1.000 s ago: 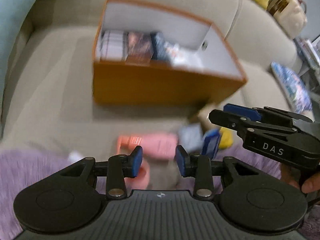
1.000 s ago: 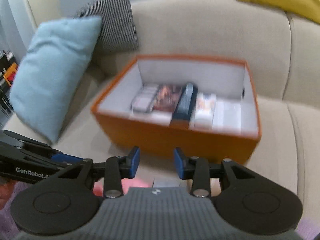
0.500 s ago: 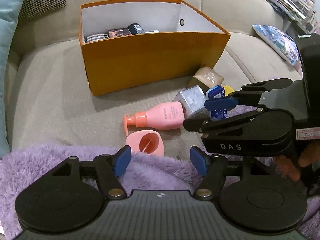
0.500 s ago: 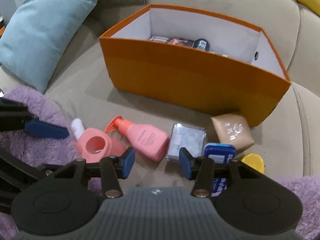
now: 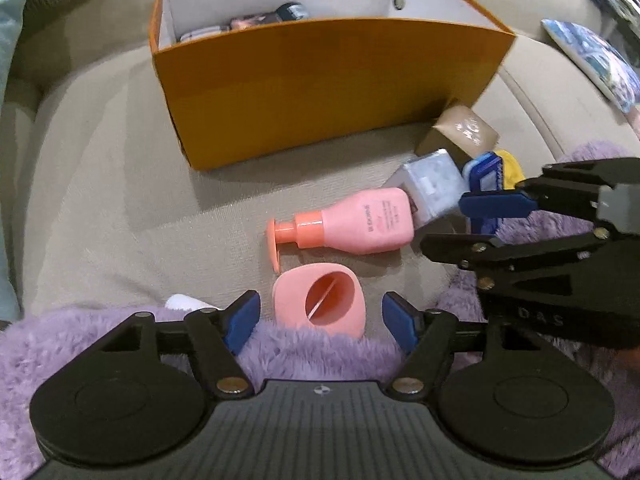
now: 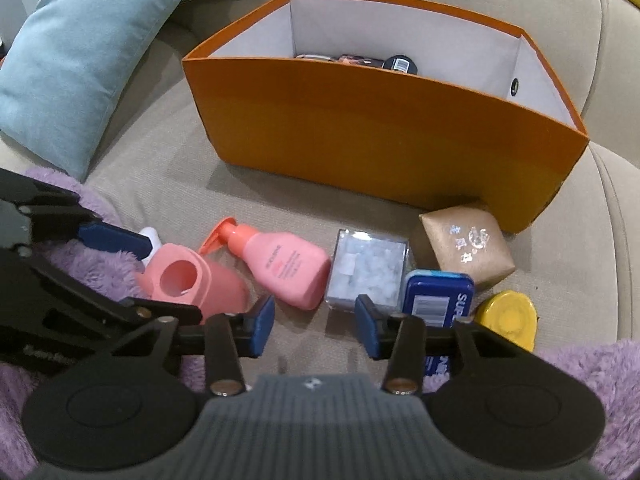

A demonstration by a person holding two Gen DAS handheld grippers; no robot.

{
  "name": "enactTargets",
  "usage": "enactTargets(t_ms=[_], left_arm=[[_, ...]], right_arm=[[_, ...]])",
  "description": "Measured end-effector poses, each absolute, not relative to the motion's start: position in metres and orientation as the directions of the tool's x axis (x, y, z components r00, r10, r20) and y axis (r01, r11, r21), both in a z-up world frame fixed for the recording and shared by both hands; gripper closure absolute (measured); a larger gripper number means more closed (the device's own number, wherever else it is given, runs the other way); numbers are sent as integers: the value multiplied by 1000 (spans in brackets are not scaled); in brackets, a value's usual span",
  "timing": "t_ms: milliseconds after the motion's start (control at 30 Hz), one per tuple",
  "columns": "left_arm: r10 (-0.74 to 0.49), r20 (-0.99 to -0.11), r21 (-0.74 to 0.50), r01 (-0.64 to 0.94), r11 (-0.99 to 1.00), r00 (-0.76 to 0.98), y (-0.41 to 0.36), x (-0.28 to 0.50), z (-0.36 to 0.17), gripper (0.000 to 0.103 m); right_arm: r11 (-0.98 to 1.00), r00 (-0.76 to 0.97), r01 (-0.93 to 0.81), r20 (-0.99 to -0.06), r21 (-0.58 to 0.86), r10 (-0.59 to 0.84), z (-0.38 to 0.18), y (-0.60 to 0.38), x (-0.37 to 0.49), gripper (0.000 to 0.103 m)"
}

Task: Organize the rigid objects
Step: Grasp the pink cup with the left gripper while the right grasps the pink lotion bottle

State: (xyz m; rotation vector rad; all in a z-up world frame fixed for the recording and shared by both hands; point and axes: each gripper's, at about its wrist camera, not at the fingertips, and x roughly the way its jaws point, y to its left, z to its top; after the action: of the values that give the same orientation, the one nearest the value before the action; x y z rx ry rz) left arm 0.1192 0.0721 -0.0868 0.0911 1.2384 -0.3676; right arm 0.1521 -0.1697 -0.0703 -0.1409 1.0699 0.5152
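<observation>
Beige sofa seat (image 6: pixel 168 184), bearing all items. Light-blue cushion (image 6: pixel 76 60) at its far left; purple fluffy blanket (image 5: pixel 100 344) along the near edge. Orange box (image 6: pixel 380 136) stands upright at centre back, open-topped, white inside; a few small packages (image 6: pixel 356 60) show above its near wall at the left end.

In front of the box, a loose row on the seat: pink pump bottle (image 6: pixel 280 264) lying on its side; pink hollow holder (image 5: pixel 320 300) just beside it, opening tilted up; clear cube of white pieces (image 6: pixel 368 272) touching the bottle's base; tan wrapped box (image 6: pixel 468 244) near the orange box's right corner; blue tin (image 6: pixel 438 300); yellow round lid (image 6: pixel 508 316).

Left gripper (image 5: pixel 320 318): fingers spread apart, empty, flanking the pink holder without contact. Right gripper (image 6: pixel 316 326): fingers released, empty, poised near the bottle's base and the cube.
</observation>
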Motion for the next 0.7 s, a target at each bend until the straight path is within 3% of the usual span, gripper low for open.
enactTargets(t_ms=[233,367,600,700], left_arm=[[-221,-935,-137,293,946,277,76,121,-92,42],[-250,-912,-178,237,955,324,90,118,-83,43],[-163,-909,-103,175,979,383,106,127,-66,42],[-199,-913,-166,119,979,355,121,136,-76,42]], right_arm=[[839,381,-532,-851,119,362,-68,-165,154,62],[803,349,-582,-853,127,389,-66,-160,160,64],[635,308,-772,-859,26,410,-64,-124,177,65],[605,251,-795,-881,48,400,-74,-108,194,65]])
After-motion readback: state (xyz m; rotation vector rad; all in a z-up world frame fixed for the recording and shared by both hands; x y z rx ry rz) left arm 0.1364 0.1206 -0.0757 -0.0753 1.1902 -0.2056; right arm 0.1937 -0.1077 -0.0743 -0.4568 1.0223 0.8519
